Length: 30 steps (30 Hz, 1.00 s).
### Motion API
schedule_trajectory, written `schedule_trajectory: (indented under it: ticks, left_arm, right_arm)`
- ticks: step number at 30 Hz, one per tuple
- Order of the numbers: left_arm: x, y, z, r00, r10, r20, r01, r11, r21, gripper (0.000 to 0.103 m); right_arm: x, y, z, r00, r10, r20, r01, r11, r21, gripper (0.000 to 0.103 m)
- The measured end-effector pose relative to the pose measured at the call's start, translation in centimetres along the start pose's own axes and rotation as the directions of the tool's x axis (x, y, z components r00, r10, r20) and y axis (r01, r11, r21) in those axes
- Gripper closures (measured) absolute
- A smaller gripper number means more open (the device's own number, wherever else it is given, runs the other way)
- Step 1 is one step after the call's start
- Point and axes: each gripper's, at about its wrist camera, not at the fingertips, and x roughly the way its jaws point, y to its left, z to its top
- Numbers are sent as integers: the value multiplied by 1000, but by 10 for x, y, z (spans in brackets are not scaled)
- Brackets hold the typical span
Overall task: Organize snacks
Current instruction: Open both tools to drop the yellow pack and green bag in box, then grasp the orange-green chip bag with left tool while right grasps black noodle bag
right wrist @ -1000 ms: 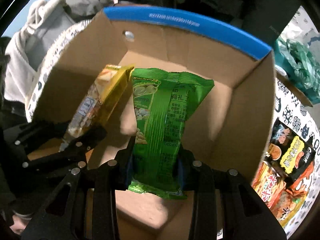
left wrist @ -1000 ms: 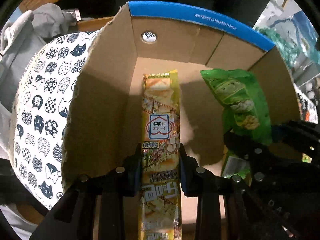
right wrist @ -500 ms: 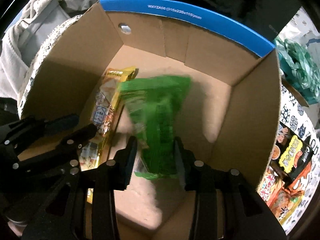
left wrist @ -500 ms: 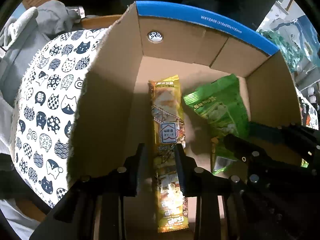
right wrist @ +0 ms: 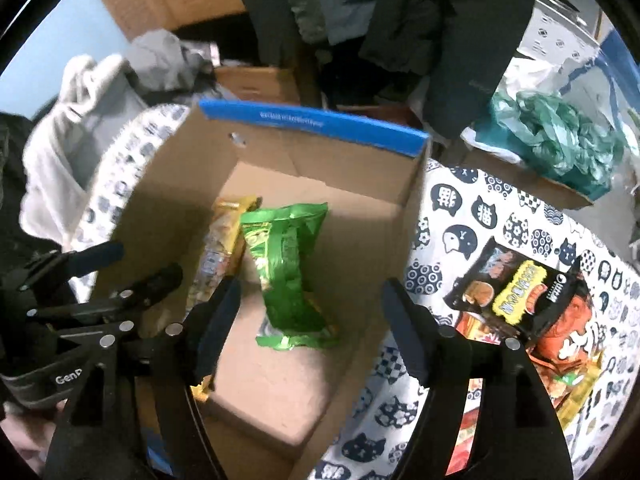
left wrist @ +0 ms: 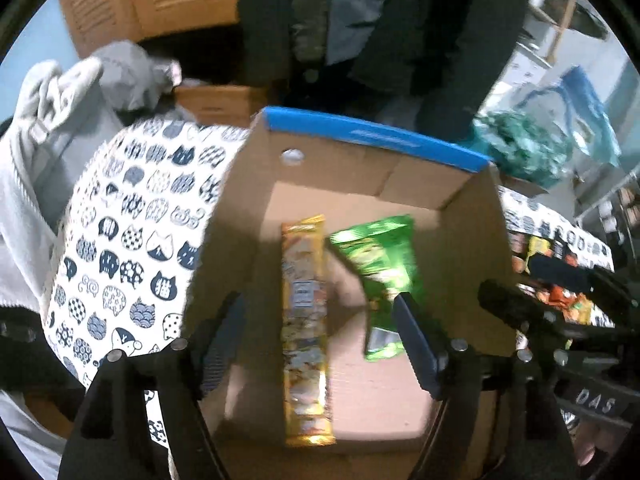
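Observation:
A long yellow snack pack (left wrist: 306, 332) and a green snack bag (left wrist: 382, 272) lie side by side on the floor of an open cardboard box (left wrist: 352, 172) with a blue top edge. My left gripper (left wrist: 318, 344) is open and empty above the box. My right gripper (right wrist: 310, 328) is open and empty above the green bag (right wrist: 290, 276), with the yellow pack (right wrist: 218, 248) to its left. The box (right wrist: 384, 248) fills the middle of the right wrist view.
The box stands on a cat-print cloth (left wrist: 132, 240). A black and orange snack pack (right wrist: 528, 292) and other snacks lie on the cloth (right wrist: 460, 216) right of the box. Grey clothes (right wrist: 88, 128), hanging coats (right wrist: 400, 20) and a teal plastic bag (right wrist: 556, 136) lie behind.
Both grippers let go of their packs and opened wide. The yellow pack and the green bag dropped onto the box floor. Both grippers have pulled back and up from the box.

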Motion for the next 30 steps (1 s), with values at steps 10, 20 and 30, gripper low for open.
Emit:
schedule_trajectory:
  ticks: [10, 20, 30]
  left_arm:
    - [-39, -63, -16, 997, -47, 65, 37, 988, 149, 23]
    - [-47, -127, -32, 991, -127, 41, 111, 958, 265, 21]
    - [-34, -179, -56, 983, -175, -46, 180, 918, 354, 21]
  right_arm:
    - [-73, -52, -27, 996, 26, 89, -29, 999, 39, 28]
    - [-119, -118, -69, 994, -81, 74, 76, 994, 74, 28]
    - [-133, -175, -115, 990, -131, 51, 123, 982, 143, 28]
